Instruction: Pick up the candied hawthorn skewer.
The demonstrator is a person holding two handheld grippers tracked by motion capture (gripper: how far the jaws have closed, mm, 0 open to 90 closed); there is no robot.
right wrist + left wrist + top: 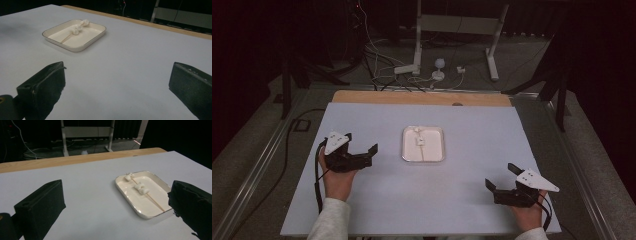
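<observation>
On the pale surface (462,200) the white tray (439,155) sits mid-way so either side can reach its skewer (152,199), my left hand-held gripper (362,148) and right hand-held gripper (501,177) both spread, empty, flanking it.

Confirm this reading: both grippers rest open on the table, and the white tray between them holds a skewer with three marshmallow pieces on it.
One detail is wrong: the skewer in the white tray carries two white pieces, not three, as the left gripper view shows. The rest stands: the left gripper and the right gripper are open on the table.
</observation>
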